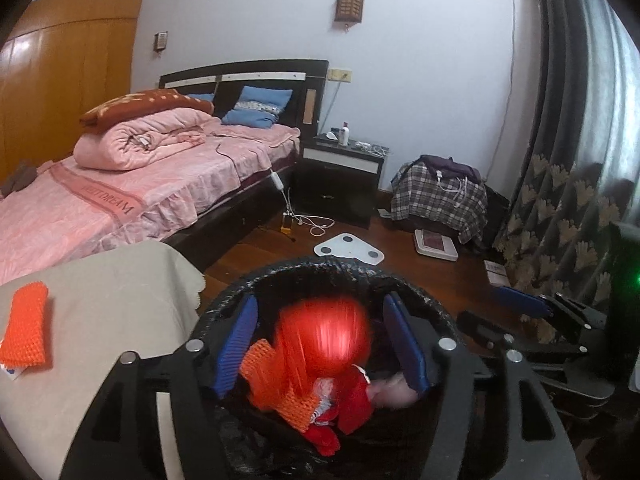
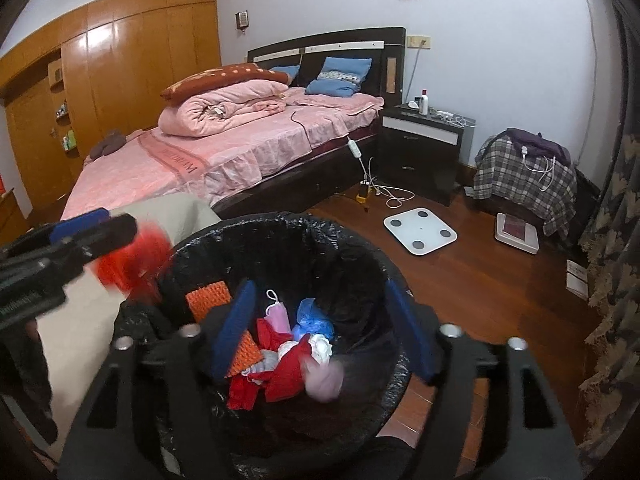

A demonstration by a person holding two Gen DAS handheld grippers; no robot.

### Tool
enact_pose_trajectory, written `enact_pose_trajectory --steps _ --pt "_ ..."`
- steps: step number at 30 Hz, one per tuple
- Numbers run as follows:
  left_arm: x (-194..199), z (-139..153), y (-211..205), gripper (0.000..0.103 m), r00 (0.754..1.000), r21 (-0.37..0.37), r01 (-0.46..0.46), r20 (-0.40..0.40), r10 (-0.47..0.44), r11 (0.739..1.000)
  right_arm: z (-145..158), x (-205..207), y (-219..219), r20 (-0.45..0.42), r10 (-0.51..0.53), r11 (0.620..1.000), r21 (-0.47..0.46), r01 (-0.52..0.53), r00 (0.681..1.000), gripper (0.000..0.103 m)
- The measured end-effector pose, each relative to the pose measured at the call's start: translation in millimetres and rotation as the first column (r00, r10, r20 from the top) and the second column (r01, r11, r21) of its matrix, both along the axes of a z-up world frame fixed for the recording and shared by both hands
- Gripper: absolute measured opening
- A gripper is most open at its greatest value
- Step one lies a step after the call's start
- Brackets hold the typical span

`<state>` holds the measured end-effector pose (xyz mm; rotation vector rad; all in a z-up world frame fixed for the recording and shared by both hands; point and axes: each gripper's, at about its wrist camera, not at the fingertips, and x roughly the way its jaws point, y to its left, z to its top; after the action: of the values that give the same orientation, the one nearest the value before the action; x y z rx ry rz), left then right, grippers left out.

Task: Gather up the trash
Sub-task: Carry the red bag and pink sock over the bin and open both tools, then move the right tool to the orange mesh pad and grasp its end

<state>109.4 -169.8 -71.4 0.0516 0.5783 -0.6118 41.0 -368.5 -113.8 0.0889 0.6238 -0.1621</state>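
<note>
Left wrist view
Bin: black trash bin (image 1: 420, 300) lined with a black bag, near and centre, standing on the wood floor.
Left gripper: left gripper (image 1: 320, 340) is above the bin mouth, its 2 blue pads spread apart and pressing nothing.
Falling item: blurred red object (image 1: 324, 336) between the pads, touching neither that I can tell.
Bin contents: orange mesh piece (image 1: 296, 404) and red scraps.
Table: beige-covered table (image 1: 100, 300) at near left, touching the bin's left side; 1 orange mesh pad (image 1: 26, 328) lies on it.

Right wrist view
Right gripper: right gripper (image 2: 324, 332) over the same bin (image 2: 280, 232), pads spread wide, nothing pinched.
Falling item: blurred pale pink wad (image 2: 324, 380) low between the pads, over the heap.
Bin contents: red scraps, blue bag (image 2: 312, 316), pink mask.
Far side: pink bed (image 2: 224, 148) at far left, white scale (image 2: 420, 231) on the floor beyond the bin.
</note>
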Motion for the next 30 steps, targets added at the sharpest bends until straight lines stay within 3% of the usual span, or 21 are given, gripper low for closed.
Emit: enact_pose_trajectory --steps 2,4,11,16,23,30 --pt "1 3 10 0.072 0.999 -0.003 -0.033 0.011 0.033 0.999 1 -4 1 0.014 -0.017 1.000 -0.009 0.017 1.000 0.090" --pt "2 6 20 0.087 0.997 0.000 -0.072 0.030 0.072 0.997 3 -7 4 0.023 -0.010 1.000 -0.002 0.011 1.000 0.096" --pt "-2 10 72 0.091 0.981 0.020 -0.182 0.070 0.181 0.983 10 -8 31 0.026 0.043 0.999 -0.005 -0.043 0.999 0.097" --pt "-9 6 122 0.091 0.955 0.051 -0.290 0.086 0.285 0.956 15 1 60 0.033 0.094 0.996 0.001 -0.094 0.995 0.097" --pt "-15 -2 191 0.091 0.896 0.088 -0.438 0.118 0.427 0.895 20 30 114 0.038 0.184 0.983 0.007 -0.185 0.982 0.097" --pt "-5 -12 263 0.091 0.822 0.086 -0.568 0.113 0.558 0.819 23 69 173 0.046 0.274 0.962 -0.006 -0.274 0.961 0.097"
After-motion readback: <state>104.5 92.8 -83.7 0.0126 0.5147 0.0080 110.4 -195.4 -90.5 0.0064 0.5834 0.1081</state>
